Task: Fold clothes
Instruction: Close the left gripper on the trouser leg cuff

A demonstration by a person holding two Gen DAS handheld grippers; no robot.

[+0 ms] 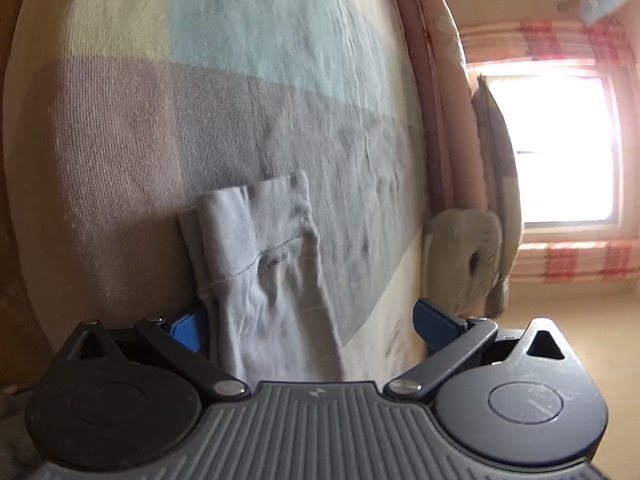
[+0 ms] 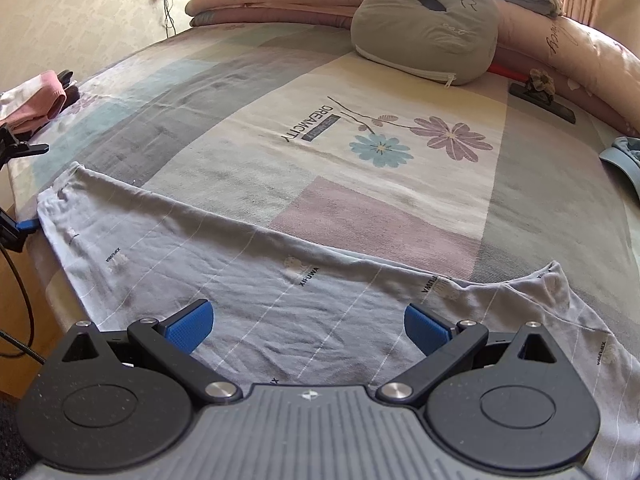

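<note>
Trousers [image 2: 280, 280] lie flat on bed [image 2: 400, 200]; left gripper [image 1: 312, 320] and right gripper [image 2: 308, 320] both spread.

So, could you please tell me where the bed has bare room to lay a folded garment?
Free: the flower-print sheet between the grey garment and the cat pillow. Crowded: the pink quilt at the back, and pink clothes at the left edge.
</note>
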